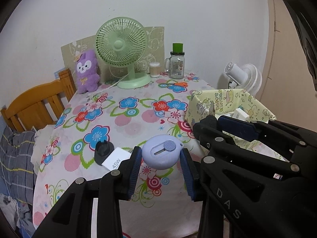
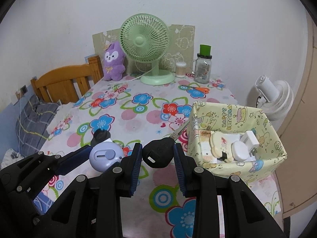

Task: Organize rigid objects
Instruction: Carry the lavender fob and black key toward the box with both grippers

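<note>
Left gripper [image 1: 161,156] clamps one lilac box cutter [image 1: 161,151] between its pads, and right gripper [image 2: 158,154] clamps one black car key [image 2: 158,154], blade pointing to 1 o'clock — toward the near-left corner of the yellow box [image 2: 237,170]. The box sits at 2 o'clock from the right fingers, nearer that hand than the left. On the floral table [image 2: 138,117] — one black round piece [image 1: 104,148], one white 45W charger [image 1: 116,159], both at 10 o'clock of the left gripper.
</note>
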